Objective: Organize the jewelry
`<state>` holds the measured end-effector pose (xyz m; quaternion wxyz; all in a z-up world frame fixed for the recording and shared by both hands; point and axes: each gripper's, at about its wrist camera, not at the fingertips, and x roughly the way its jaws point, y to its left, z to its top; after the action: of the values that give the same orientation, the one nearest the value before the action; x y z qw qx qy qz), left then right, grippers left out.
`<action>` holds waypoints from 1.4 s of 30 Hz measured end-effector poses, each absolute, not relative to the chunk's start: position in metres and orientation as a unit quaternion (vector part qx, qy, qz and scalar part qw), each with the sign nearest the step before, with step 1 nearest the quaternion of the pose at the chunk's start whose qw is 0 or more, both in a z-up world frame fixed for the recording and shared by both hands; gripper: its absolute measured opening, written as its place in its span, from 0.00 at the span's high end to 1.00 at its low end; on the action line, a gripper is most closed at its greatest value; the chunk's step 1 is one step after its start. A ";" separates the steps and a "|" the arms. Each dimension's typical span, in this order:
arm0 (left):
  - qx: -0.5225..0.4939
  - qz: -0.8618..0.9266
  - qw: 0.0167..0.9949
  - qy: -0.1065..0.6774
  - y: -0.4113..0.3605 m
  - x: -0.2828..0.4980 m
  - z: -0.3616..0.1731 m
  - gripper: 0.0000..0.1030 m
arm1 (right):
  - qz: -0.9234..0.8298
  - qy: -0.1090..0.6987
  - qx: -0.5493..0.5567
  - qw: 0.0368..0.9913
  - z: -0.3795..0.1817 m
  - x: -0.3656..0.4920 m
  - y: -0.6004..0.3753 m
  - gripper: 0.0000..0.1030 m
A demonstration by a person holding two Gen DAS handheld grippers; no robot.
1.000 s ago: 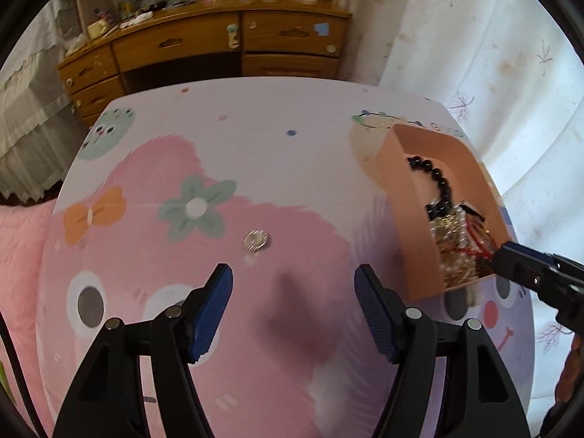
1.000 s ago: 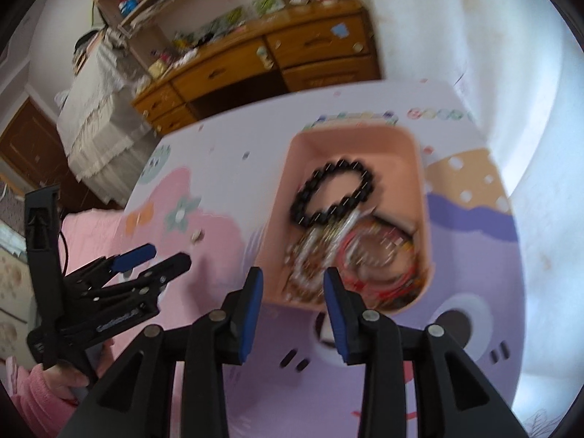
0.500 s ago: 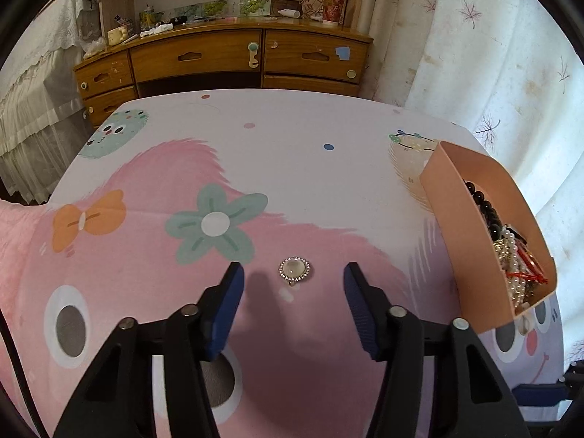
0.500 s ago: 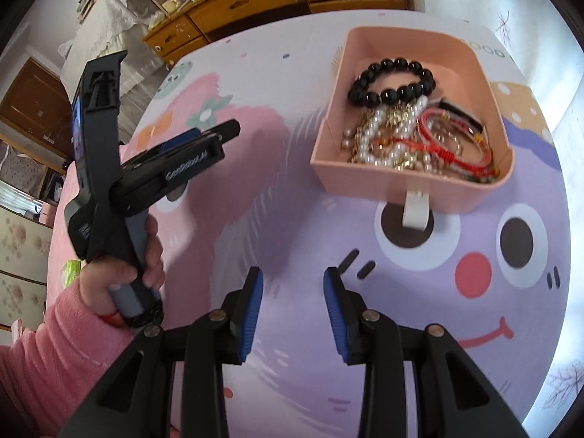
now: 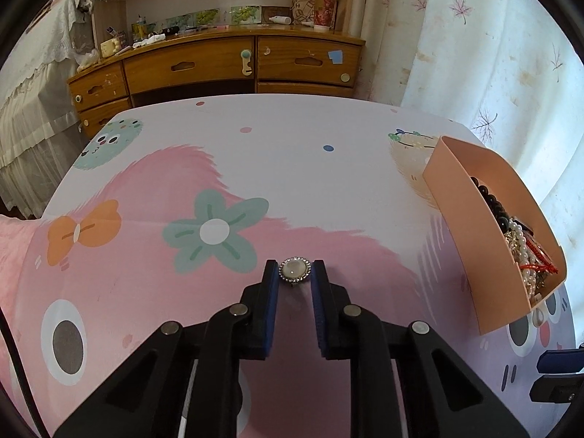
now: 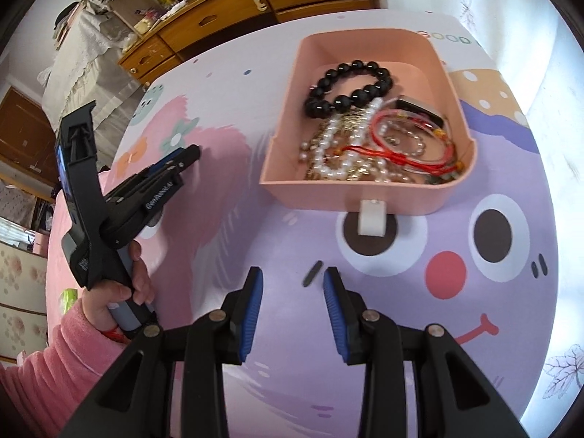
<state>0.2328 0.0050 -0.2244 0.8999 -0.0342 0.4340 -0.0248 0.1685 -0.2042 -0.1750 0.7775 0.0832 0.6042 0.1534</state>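
Observation:
A small round brooch [image 5: 295, 270] with a pale stone and a rhinestone rim lies on the cartoon tablecloth. My left gripper [image 5: 294, 273] has closed in around it, a blue pad touching each side. A pink open box [image 5: 474, 241] stands to the right; it also shows in the right wrist view [image 6: 368, 197]. It holds a black bead bracelet [image 6: 348, 89], pearl strands [image 6: 339, 153] and red cords [image 6: 405, 149]. My right gripper [image 6: 293, 281] is open and empty, hovering over the cloth in front of the box. The left gripper [image 6: 182, 158] shows at the left of that view.
A wooden desk with drawers [image 5: 219, 65] stands beyond the table's far edge. A pale curtain [image 5: 492, 54] hangs at the right. A white tab [image 6: 372, 217] sticks out from the box's front wall. A bed with a lace cover [image 5: 33, 109] is at the left.
My left gripper has moved forward to the brooch and narrowed from wide open until its pads meet it. My right gripper has drawn back from the box and stays open.

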 end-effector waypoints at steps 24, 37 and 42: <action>-0.015 -0.176 0.867 0.466 -0.118 0.222 -0.122 0.44 | 0.085 0.566 0.157 0.805 -0.145 0.124 -0.276 0.66; 0.060 -0.098 0.861 0.496 -0.043 0.132 -0.043 0.14 | -0.013 0.559 0.141 0.817 -0.091 0.053 -0.242 0.22; 0.068 -0.005 0.861 0.505 0.002 0.086 -0.025 0.14 | 0.026 0.579 0.115 0.807 -0.074 0.035 -0.198 0.17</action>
<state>0.0857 0.0021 -0.0253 0.8607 0.0677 0.5046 -0.0050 0.0345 -0.1980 -0.0738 0.8070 0.1145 0.5787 0.0260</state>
